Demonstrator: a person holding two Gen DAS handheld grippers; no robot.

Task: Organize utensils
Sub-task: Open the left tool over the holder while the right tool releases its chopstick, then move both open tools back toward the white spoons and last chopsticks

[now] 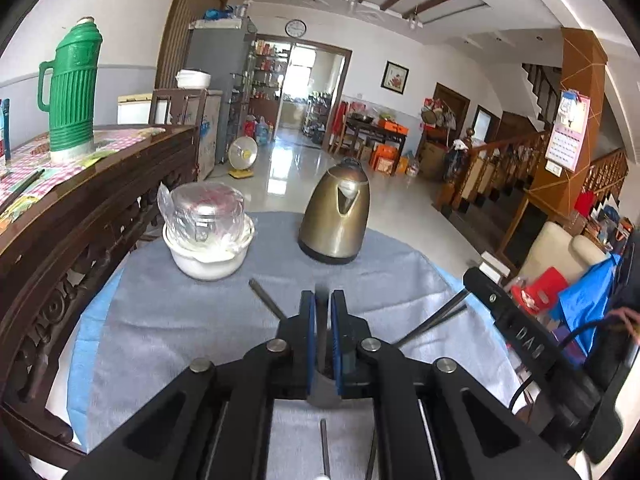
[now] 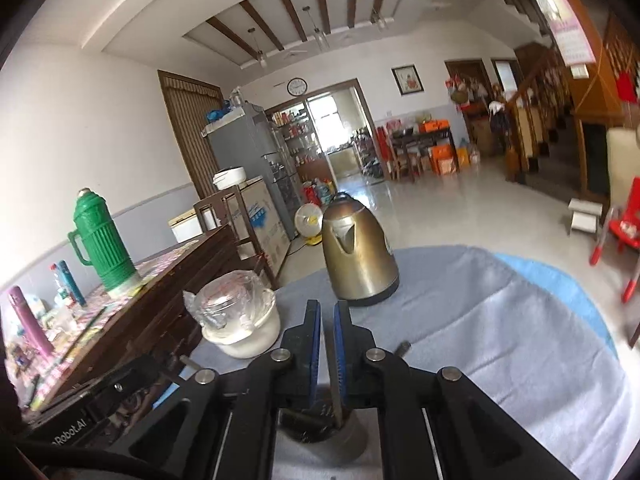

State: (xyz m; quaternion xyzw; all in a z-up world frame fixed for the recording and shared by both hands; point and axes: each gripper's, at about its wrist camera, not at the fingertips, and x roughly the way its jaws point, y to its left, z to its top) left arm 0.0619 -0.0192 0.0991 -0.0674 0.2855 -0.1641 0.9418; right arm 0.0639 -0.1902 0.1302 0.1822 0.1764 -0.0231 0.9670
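1. Currently, the left gripper (image 1: 323, 300) has its blue pads almost together, clamped on a thin dark utensil (image 1: 322, 332) that stands upright between them.
2. The lower end of that utensil reaches into a grey holder cup (image 1: 325, 394) on the grey cloth (image 1: 180, 320), directly below the jaws.
3. The right gripper (image 2: 326, 310) is open by a narrow slit. A flat serrated utensil (image 2: 338, 376) lies against one pad, with a gap to the other.
4. That utensil also stands in the holder cup.
5. A loose dark stick (image 1: 266, 300) and a pair of chopsticks (image 1: 436, 320) lie on the cloth, beside the cup.
6. A brass-coloured kettle (image 1: 336, 216) and a white bowl (image 1: 208, 248) stand farther back.
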